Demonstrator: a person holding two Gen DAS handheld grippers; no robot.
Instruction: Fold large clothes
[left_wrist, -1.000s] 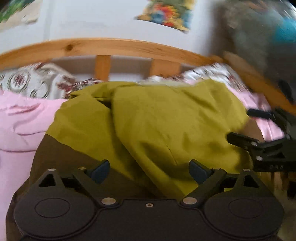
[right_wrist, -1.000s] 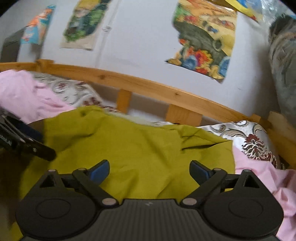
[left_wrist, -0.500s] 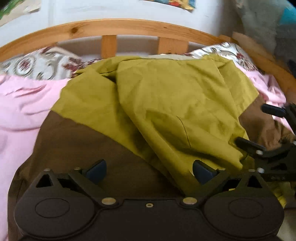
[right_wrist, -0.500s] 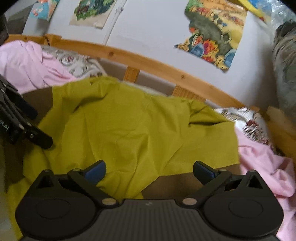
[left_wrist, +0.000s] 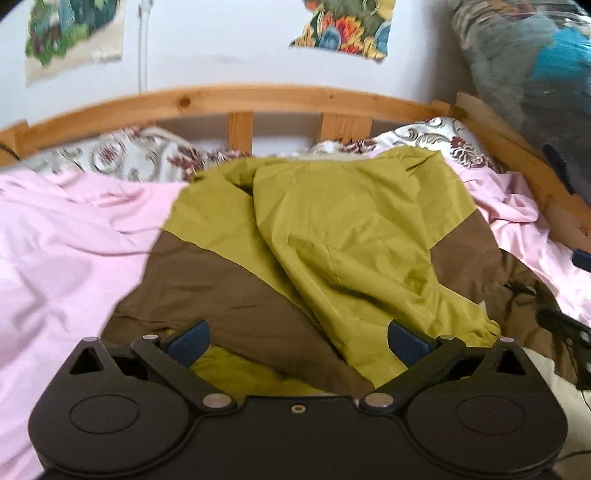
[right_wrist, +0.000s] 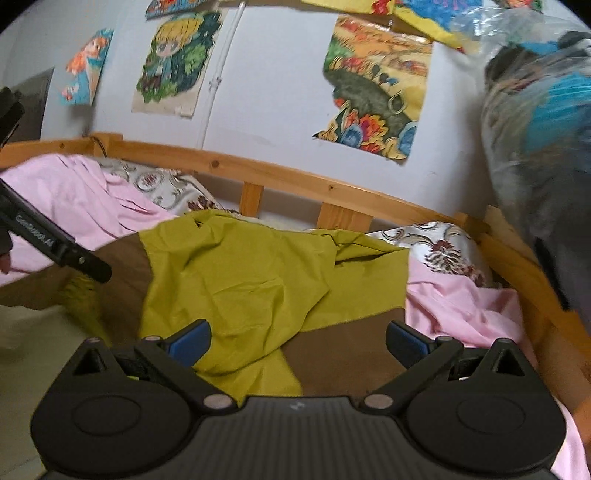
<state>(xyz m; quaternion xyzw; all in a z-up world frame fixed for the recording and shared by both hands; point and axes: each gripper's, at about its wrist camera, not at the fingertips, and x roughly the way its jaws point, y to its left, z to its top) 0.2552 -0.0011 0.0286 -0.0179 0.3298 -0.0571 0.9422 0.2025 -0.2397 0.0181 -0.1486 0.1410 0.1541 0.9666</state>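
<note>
On the bed: both claws, left (left_wrist: 297, 338) and right (right_wrist: 297, 338), wide open, holding nothing; slippery jacket (left_wrist: 332, 236) liable to unfold.

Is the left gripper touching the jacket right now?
Cannot tell. Left wrist view: left gripper open over the jacket, no plain contact or gap.

Garment (left_wrist: 332, 236): two-tone, olive-yellow upper panels over dark brown lower panels; bed sheet (left_wrist: 66, 258) plain pale pink, at 9 o'clock and 3 o'clock of the garment. Pillows (left_wrist: 125, 162): white ground with grey scrolls and dark red floral medallions, at 12 o'clock before a honey-coloured pine bed rail (left_wrist: 258, 98). Wall (right_wrist: 277, 92) pale blue-white with multicoloured posters (right_wrist: 376, 92); both grippers black with blue finger pads (right_wrist: 188, 341).
</note>
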